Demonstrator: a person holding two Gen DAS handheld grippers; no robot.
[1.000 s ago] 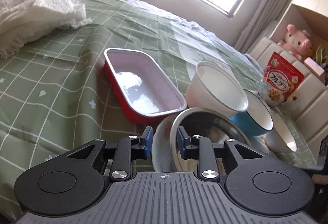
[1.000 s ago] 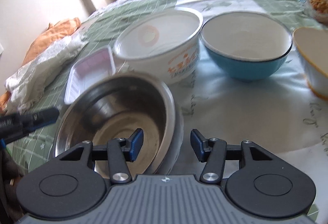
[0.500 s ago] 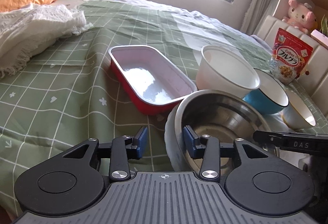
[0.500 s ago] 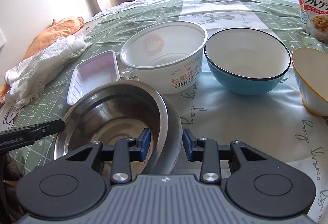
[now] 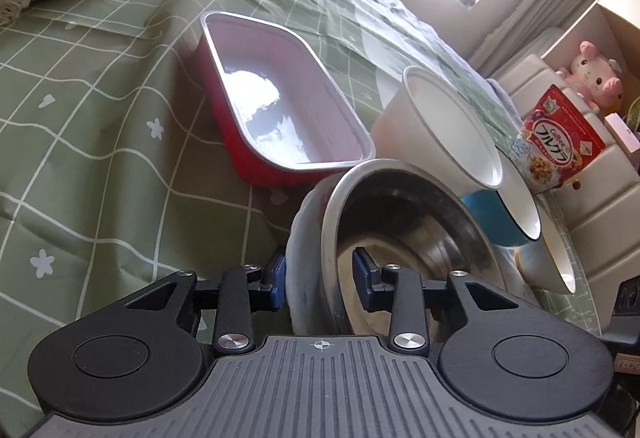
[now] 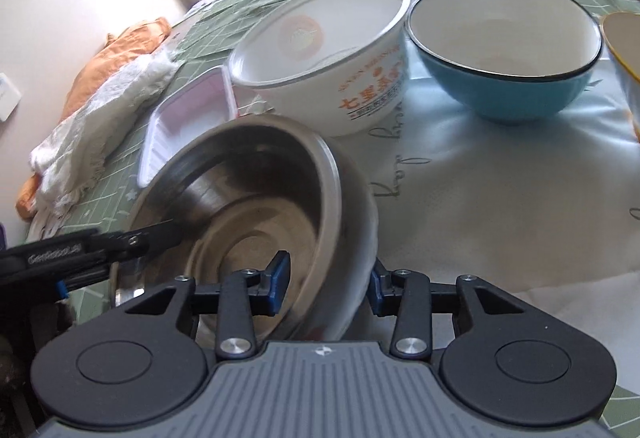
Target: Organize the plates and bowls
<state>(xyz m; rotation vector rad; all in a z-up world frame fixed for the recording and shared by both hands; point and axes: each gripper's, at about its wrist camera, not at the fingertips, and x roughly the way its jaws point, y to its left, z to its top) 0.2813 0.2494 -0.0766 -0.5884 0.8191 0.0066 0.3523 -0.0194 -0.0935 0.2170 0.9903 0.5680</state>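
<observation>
- The steel bowl [image 6: 256, 222] sits tilted inside a white dish [image 6: 356, 262], on the bed in front of the red tray [image 5: 280, 105].
- The left tool [image 5: 320, 278] straddles the near rims of both. Its jaws are closing, and its left pad [image 5: 276, 284] already lies against the dish wall.
- The right tool [image 6: 326, 282] straddles the opposite rims. Its jaws are opening, with a gap visible at each pad.
- The step seems to be settling the nested pair.
- Next, the pair probably needs levelling, beside the white printed bowl [image 6: 328, 53] and the blue bowl [image 6: 504, 45].
</observation>
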